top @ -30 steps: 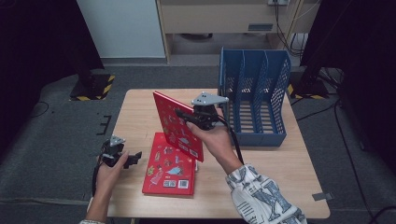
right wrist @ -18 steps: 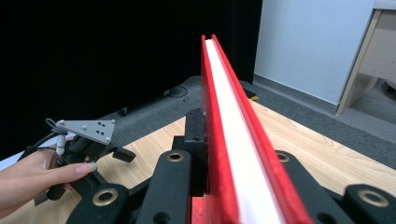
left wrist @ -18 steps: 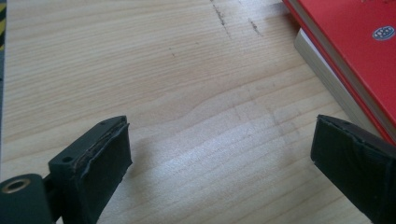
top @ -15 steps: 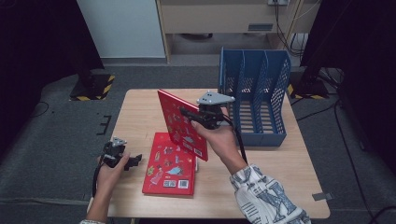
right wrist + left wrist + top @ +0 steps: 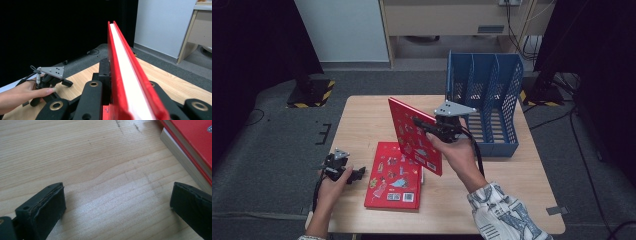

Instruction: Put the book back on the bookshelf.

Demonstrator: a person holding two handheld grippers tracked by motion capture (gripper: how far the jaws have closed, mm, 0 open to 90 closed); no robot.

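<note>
Right gripper (image 5: 427, 129), seen from the high view, is clamped on a red book (image 5: 414, 135) held upright above the wooden table (image 5: 512, 200); its fingertips are hidden behind the cover. A second red book (image 5: 394, 176) lies flat below, and a blue file rack (image 5: 484, 102) stands just right. Left gripper (image 5: 354, 174) rests near the table's left edge.

From the left gripper view, its jaws have just been opening wide, nothing between them; the flat book (image 5: 190, 145) is cut off at right.

From the right gripper view, the held book (image 5: 127, 75) rises edge-on between the jaws.
</note>
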